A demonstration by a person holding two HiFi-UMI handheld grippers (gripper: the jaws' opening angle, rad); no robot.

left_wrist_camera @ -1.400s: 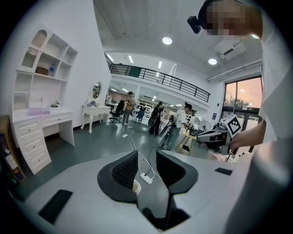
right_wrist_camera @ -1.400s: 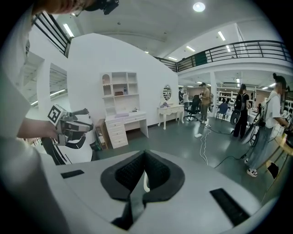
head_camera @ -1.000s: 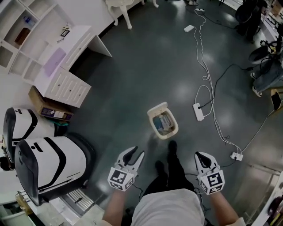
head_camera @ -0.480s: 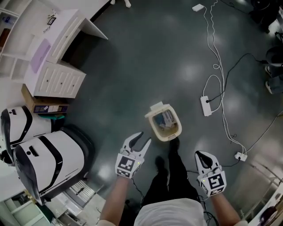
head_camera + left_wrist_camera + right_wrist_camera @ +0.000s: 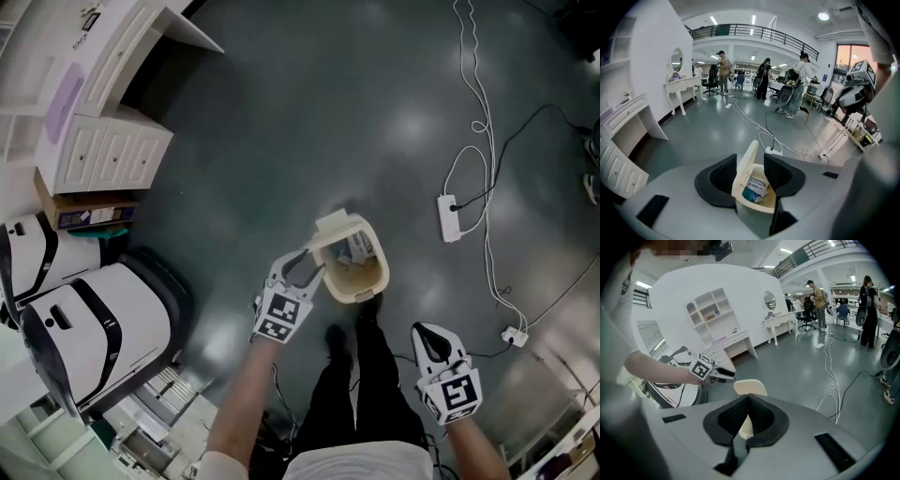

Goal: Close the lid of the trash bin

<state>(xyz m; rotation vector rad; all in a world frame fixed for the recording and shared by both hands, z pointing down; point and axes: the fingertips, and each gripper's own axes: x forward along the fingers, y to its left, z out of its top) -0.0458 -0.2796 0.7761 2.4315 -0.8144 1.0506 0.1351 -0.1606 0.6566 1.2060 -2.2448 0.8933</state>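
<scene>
A small cream trash bin (image 5: 361,274) stands on the dark floor with its lid (image 5: 336,225) tipped up at the far side and packets inside. My left gripper (image 5: 307,267) is open at the bin's left rim, and its jaws have just been opening. In the left gripper view the upright lid (image 5: 746,161) shows between the jaws, with no pad pressing on it. My right gripper (image 5: 428,339) hangs shut and empty, nearer to me and right of the bin. In the right gripper view its tips (image 5: 746,399) meet in front of the lid (image 5: 751,386).
The person's dark legs and shoes (image 5: 366,314) stand just behind the bin. A white power strip (image 5: 448,217) and looping cables (image 5: 487,141) lie to the right. A white drawer cabinet (image 5: 108,155), a cardboard box (image 5: 80,217) and a white-and-black machine (image 5: 103,328) stand at the left.
The left gripper has moved forward and down to the bin's left rim, and its jaws stand wider. The right gripper has sunk a little. The bin now fills more of the head view.
</scene>
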